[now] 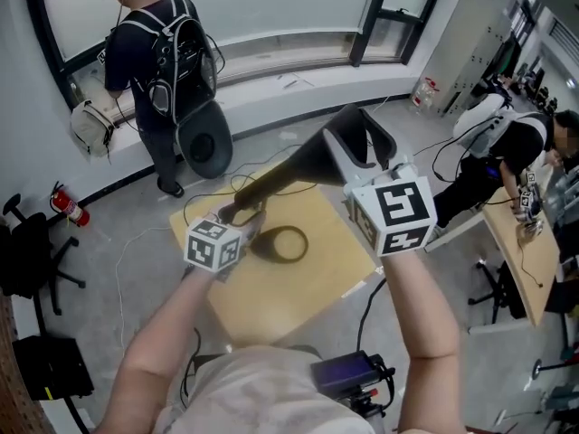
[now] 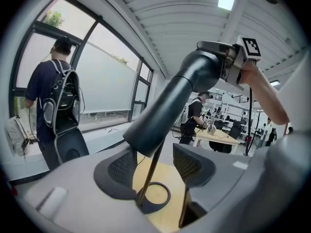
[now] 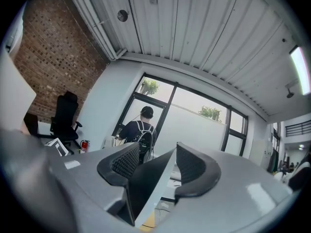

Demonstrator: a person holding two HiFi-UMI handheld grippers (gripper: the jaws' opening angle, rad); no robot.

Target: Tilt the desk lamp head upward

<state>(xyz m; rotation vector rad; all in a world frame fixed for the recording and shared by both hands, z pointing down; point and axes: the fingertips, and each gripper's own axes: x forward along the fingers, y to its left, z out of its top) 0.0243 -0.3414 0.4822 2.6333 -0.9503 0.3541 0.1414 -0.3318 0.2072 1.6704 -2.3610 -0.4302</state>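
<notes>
On the bench, right tool clamps head; left tool gapes around stem: base may lift.

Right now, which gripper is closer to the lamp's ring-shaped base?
Left. The left gripper straddles the thin stem just above the ring base, jaws open. The right gripper is higher up, clamped on the wide end of the lamp head.
</notes>
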